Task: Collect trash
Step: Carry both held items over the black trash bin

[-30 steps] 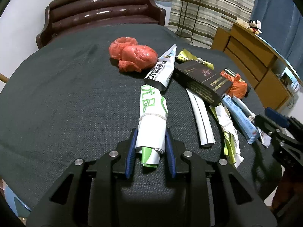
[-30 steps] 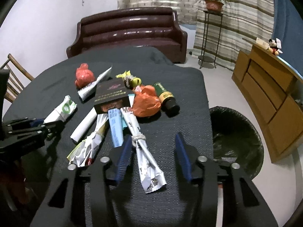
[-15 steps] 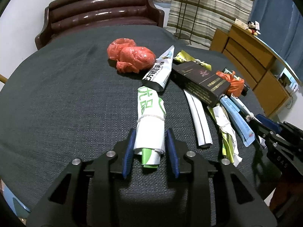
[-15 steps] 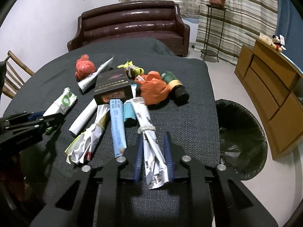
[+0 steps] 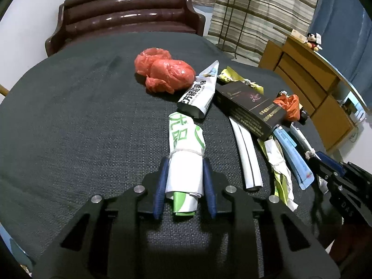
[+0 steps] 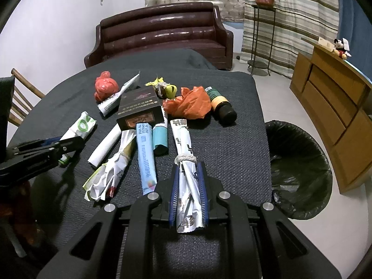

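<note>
Clamping down on both sides now. Left tool (image 5: pixel 184 162) closed on a white-and-green wrapper roll (image 5: pixel 186 148) tied with string, lying on the dark desk (image 5: pixel 69 127) toward its left edge. Right tool (image 6: pixel 187 165) pinched shut on a silvery printed wrapper roll (image 6: pixel 184 144) (also string-tied), close to the desk's near edge. Spread between and beyond them: red bag (image 5: pixel 166 72), black box (image 6: pixel 139 109), orange bag (image 6: pixel 189 103) touching a dark bottle (image 6: pixel 222 105), blue sachet (image 6: pixel 145 153), crumpled white paper (image 6: pixel 109 174), white tube (image 5: pixel 246 155). Waiting on the floor just past the desk's right edge: bin lined with a black bag (image 6: pixel 300 162).
</note>
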`<state>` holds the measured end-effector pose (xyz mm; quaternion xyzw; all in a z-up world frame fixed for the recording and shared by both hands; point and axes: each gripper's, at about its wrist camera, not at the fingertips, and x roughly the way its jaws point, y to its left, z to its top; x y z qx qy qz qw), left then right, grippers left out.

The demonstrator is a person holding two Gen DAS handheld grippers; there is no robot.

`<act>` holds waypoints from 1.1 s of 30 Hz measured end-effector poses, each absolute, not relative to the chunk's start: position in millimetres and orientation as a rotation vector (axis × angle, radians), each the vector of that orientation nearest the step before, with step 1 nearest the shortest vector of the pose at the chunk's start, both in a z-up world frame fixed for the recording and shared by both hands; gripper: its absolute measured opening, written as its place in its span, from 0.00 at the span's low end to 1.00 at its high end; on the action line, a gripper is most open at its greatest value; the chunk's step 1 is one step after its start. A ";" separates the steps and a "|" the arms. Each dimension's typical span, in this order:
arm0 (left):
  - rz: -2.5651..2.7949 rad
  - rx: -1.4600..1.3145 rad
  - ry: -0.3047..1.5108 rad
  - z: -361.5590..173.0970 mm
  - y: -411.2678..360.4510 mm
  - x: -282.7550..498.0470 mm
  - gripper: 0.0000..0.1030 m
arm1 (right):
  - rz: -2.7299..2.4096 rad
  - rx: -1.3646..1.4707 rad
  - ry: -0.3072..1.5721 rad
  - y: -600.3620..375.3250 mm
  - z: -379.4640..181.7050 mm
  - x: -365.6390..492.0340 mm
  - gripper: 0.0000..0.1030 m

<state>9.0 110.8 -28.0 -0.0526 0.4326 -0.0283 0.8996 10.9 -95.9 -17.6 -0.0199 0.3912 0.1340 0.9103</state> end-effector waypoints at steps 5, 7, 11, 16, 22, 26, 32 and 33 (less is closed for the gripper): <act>-0.063 -0.106 0.888 -27.6 111.2 2.8 0.26 | 0.288 -0.024 0.800 -99.9 -16.0 7.0 0.17; -0.062 -0.100 0.877 -25.4 109.7 -0.8 0.25 | 0.284 -0.017 0.792 -100.9 -14.6 5.7 0.17; -0.066 -0.073 0.824 -12.5 102.1 -11.4 0.25 | 0.274 0.002 0.773 -106.2 -9.9 2.7 0.17; -0.101 -0.076 0.780 2.2 89.7 -16.9 0.25 | 0.250 0.021 0.731 -115.6 0.3 -0.5 0.17; -0.160 -0.045 0.743 14.6 58.5 -11.9 0.25 | 0.177 0.025 0.676 -135.2 10.9 0.8 0.17; -0.200 -0.021 0.734 17.5 33.0 -1.4 0.26 | 0.098 0.025 0.640 -154.8 16.5 6.5 0.17; -0.274 -0.003 0.724 20.1 -10.7 18.6 0.26 | -0.002 0.040 0.607 -186.2 18.4 17.4 0.17; -0.285 -0.001 0.720 20.6 -18.3 22.5 0.26 | -0.014 0.043 0.605 -191.1 18.4 19.4 0.17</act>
